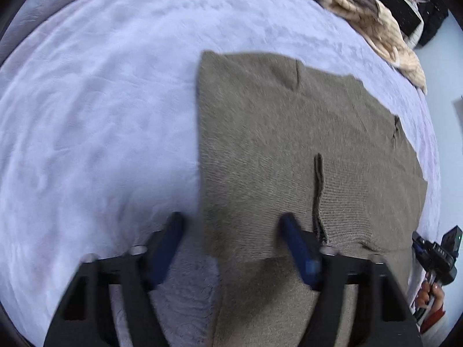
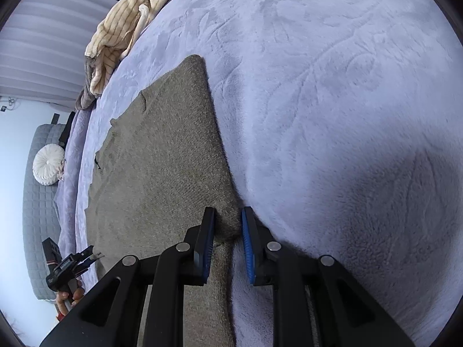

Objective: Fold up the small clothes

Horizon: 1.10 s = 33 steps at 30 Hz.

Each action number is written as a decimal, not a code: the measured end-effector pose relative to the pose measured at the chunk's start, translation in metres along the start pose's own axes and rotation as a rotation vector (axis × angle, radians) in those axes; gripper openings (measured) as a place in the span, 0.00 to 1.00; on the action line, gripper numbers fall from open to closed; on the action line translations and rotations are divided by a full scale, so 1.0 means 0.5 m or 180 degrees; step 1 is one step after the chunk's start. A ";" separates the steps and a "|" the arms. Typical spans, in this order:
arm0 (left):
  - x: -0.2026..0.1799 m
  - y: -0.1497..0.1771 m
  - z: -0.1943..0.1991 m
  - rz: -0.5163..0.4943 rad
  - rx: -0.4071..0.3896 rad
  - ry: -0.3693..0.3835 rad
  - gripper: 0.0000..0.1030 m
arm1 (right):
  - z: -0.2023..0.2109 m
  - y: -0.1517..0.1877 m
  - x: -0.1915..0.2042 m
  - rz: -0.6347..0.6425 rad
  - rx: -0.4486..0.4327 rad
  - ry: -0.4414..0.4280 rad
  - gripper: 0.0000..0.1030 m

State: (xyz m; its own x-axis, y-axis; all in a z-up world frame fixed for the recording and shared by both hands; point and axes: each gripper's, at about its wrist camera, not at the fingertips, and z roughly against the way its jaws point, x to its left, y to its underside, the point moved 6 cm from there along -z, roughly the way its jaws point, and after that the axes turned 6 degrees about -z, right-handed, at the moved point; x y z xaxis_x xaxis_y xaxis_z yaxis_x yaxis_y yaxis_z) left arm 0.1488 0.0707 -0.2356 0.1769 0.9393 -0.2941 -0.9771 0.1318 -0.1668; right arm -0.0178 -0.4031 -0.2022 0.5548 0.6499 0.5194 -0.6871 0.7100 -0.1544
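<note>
My bed's got a fuzzy lavender blanket [image 2: 332,101], a cream striped throw [image 2: 121,31] bunched at its edge, and a white round cushion [image 2: 47,160] on a grey quilted seat.

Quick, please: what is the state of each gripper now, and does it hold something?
Left gripper: open, above the sweater's edge.
Right gripper: closed on a sweater fold.

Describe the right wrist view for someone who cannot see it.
The right gripper pinches a corner fold of a grey-brown knit garment lying flat on a lavender plush blanket. A striped cream cloth lies bunched at the far edge.
</note>
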 end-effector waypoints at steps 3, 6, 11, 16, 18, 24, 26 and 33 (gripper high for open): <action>-0.017 -0.009 0.015 -0.0079 -0.0100 0.0074 0.17 | 0.005 0.000 0.016 0.0077 0.0018 0.0148 0.17; -0.016 -0.013 0.054 -0.0235 -0.0316 0.0015 0.17 | 0.036 0.001 0.056 0.0378 -0.0072 0.0216 0.16; 0.043 -0.004 0.017 -0.0041 -0.0152 -0.0083 0.17 | 0.001 0.000 0.026 0.0451 0.0027 0.0421 0.16; 0.045 0.026 0.067 0.0008 -0.0166 -0.0135 0.18 | 0.042 0.012 0.039 0.0331 -0.0121 0.0478 0.36; 0.038 0.061 0.072 -0.0019 -0.0022 0.0000 0.18 | 0.070 0.037 0.067 0.0401 -0.0188 0.0464 0.40; 0.012 0.134 0.050 -0.0076 0.0181 0.0185 0.18 | 0.010 0.185 0.254 0.0835 0.0457 -0.0152 0.40; 0.019 0.141 0.042 0.0025 0.0177 0.0278 0.18 | -0.058 0.251 0.339 0.1036 0.0800 -0.0401 0.40; 0.060 0.167 0.077 0.0090 0.0012 0.0252 0.18 | -0.292 0.366 0.556 0.0782 0.1574 -0.1120 0.43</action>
State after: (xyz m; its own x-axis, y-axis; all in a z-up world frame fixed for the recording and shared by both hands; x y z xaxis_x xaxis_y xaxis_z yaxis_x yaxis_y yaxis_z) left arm 0.0679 0.1219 -0.2223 0.1577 0.9147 -0.3722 -0.9823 0.1068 -0.1538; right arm 0.0794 -0.0527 -0.2090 0.2251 0.5902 0.7753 -0.9556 0.2890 0.0574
